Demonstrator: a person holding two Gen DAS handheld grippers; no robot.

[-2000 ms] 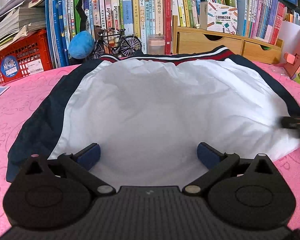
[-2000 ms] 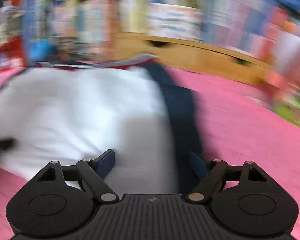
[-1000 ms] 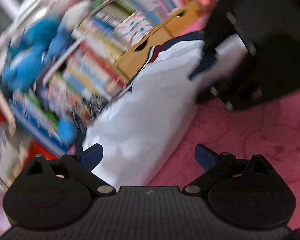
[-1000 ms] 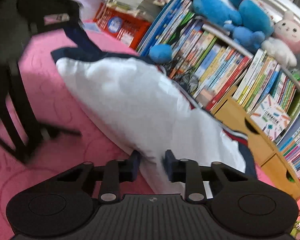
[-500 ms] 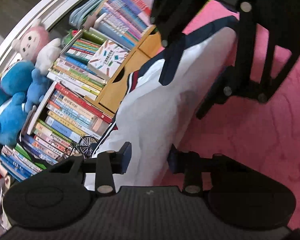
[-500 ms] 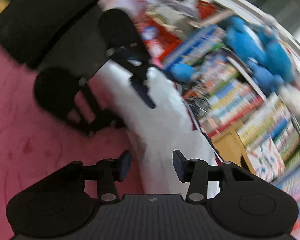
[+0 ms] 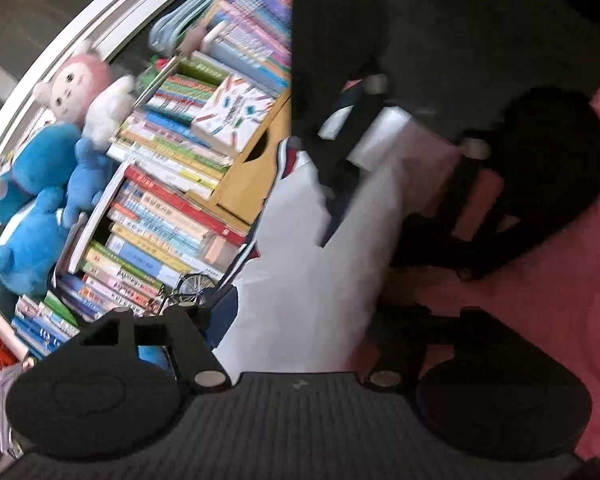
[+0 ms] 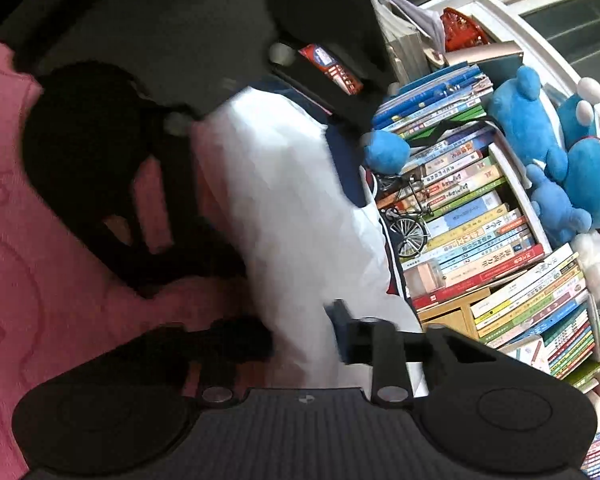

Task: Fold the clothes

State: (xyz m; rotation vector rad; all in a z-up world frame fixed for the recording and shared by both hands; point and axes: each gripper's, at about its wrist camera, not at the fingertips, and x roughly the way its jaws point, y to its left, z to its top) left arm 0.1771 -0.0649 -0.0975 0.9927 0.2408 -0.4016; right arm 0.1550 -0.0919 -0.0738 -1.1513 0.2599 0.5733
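A white garment with navy sides and a red-striped collar [image 7: 312, 264] lies on the pink cloth [image 7: 540, 304]; it also shows in the right wrist view [image 8: 292, 216]. My left gripper [image 7: 300, 320] has its fingers either side of the garment's near edge, with a gap between them. My right gripper [image 8: 304, 336] straddles the opposite edge the same way. Each gripper faces the other: the right one [image 7: 380, 168] shows in the left wrist view, the left one [image 8: 204, 184] in the right wrist view. Both views are tilted and blurred.
A bookshelf packed with books [image 7: 172, 208] stands behind the table, with blue and pink plush toys [image 7: 40, 184], a small model bicycle [image 8: 404, 224] and a wooden drawer box [image 7: 252, 176]. A red basket [image 8: 460, 28] sits at the far end.
Both grippers swung from facing the shelf to the garment's two ends, facing each other. Their jaws narrowed from wide open around the garment edges, and the white cloth now stands between the fingers.
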